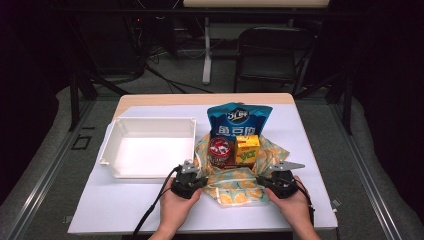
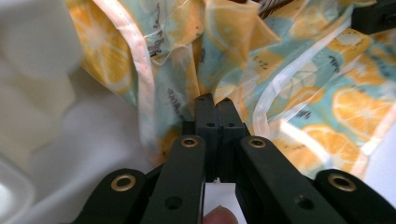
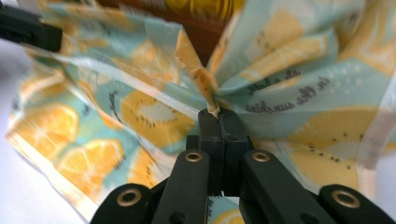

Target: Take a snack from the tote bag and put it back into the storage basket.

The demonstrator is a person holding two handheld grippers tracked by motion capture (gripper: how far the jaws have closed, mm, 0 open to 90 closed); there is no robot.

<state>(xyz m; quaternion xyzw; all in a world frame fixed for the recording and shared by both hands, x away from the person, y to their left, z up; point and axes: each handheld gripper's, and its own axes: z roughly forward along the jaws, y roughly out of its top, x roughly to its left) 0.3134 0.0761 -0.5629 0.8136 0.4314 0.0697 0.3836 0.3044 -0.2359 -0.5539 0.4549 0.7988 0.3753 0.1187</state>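
Both grippers pinch near edge of orange-print bag [image 1: 235,186]: left gripper [image 2: 214,103] clamps left part, right gripper [image 3: 218,114] right; grasp step done; next: lift evenly, snacks may tip

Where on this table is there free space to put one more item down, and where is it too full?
Free: inside the white bin, and the white mat in front of it. Crowded: the orange-print bag with the can, juice box and blue snack bag.
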